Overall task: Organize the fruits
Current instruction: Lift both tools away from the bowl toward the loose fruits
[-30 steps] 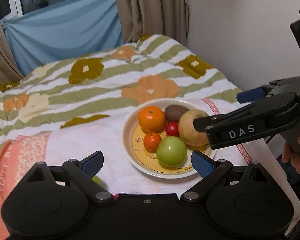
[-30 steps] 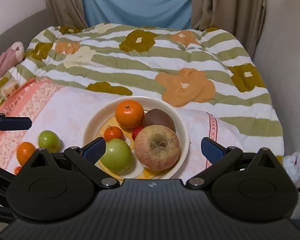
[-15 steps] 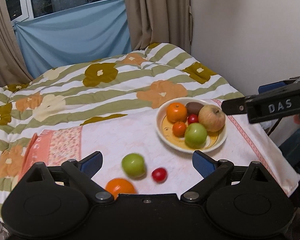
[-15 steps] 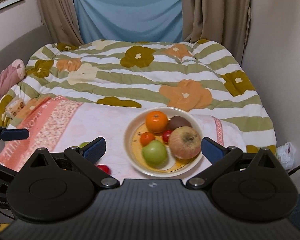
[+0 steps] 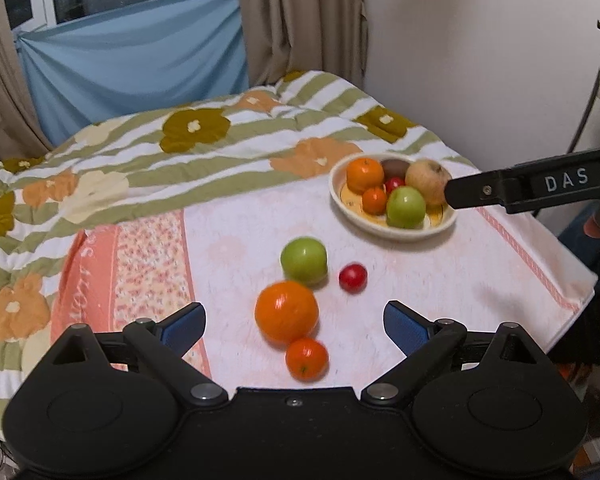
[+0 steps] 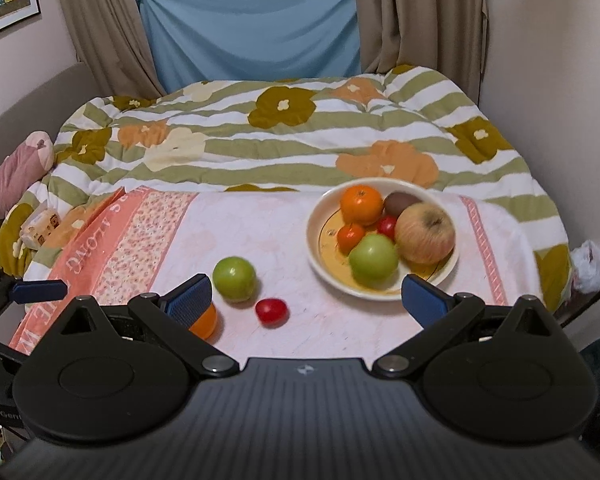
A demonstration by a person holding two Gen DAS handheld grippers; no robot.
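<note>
Four loose fruits on the pink towel (image 5: 440, 280), near the left gripper (image 5: 294, 326): green apple (image 5: 304, 261), cherry tomato (image 5: 353, 277), orange (image 5: 286, 312), mandarin (image 5: 307, 358) touching the orange's near side. Bowl (image 5: 396, 230) well apart, toward the far right, already piled with six fruits.

Left gripper spread wide, holding nothing, hovering with the orange and mandarin between its fingers (image 5: 404, 326). Right gripper (image 6: 306, 294) likewise wide open and empty.

Probably round, smooth, glossy skins all of them, so likely to roll and to slip from a shallow pinch. Best taken across the widest middle, pads square on opposite sides. Orange and apple: firm, moderately heavy by the look. Tomato: small, thin-skinned, probably easiest to bruise or squirt out, so a light squeeze. Mandarin: soft peel, some give.

Towel: soft terry over a quilt (image 6: 300, 140), yielding underfoot, so pressing down may sink a fruit rather than steady it. Bowl: hard glazed ceramic, shallow, cream rim, yellow inside; crowded, so added fruit may roll off the heap.
</note>
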